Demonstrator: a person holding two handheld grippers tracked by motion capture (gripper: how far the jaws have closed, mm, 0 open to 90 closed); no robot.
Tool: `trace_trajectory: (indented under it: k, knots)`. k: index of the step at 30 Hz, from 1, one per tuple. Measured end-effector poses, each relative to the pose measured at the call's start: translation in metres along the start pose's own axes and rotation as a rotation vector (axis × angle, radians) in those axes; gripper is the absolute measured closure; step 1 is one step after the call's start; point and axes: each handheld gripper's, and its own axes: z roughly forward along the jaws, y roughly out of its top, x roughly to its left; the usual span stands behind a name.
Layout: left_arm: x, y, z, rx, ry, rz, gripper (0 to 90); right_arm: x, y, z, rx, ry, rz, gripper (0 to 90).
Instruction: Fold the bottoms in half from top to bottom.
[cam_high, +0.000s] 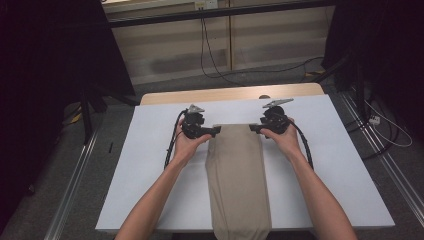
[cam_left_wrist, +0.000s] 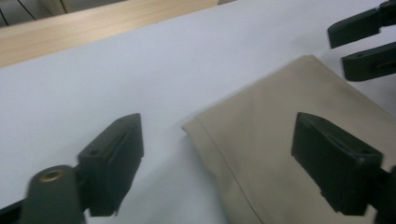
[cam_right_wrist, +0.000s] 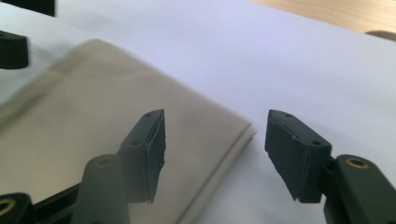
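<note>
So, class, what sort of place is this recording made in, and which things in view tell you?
Probably a lab or recording studio, not a home: black curtains hang at both sides, loose cables run along the floor by the wall, and a white sheet covers the table under a folded beige cloth.

High view: fixed above the person's side, facing forward and down, far enough to take in the whole white-covered bench (cam_high: 150, 165), floor beyond. Left gripper view: rides low over the bench, close, looking along its own jaws at the far left corner of the folded beige cloth (cam_left_wrist: 280, 154). Right gripper view: same closeness, facing that cloth's (cam_right_wrist: 93, 116) far right corner. All three share the cloth's far edge; each gripper view catches the opposite jaws.
</note>
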Motion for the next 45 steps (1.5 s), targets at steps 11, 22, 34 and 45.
trace_trajectory:
  k: [11, 22, 34, 45]
  knots:
    - [0.017, -0.004, 0.030, 0.049, 0.016, -0.030, 25.7, -0.011, 0.004, 0.034, 0.035, 0.003, -0.022, 38.5]
    - [0.003, 0.001, 0.028, 0.101, -0.109, 0.001, 84.8, -0.010, 0.003, 0.022, 0.095, 0.120, -0.013, 85.7]
    - [0.008, 0.055, -0.016, -0.126, -0.050, -0.050, 86.4, -0.010, 0.056, -0.025, -0.147, 0.057, 0.037, 86.7]
    - [0.016, 0.091, -0.031, -0.217, -0.032, -0.031, 86.4, -0.013, 0.095, -0.033, -0.233, 0.021, 0.051, 86.7]
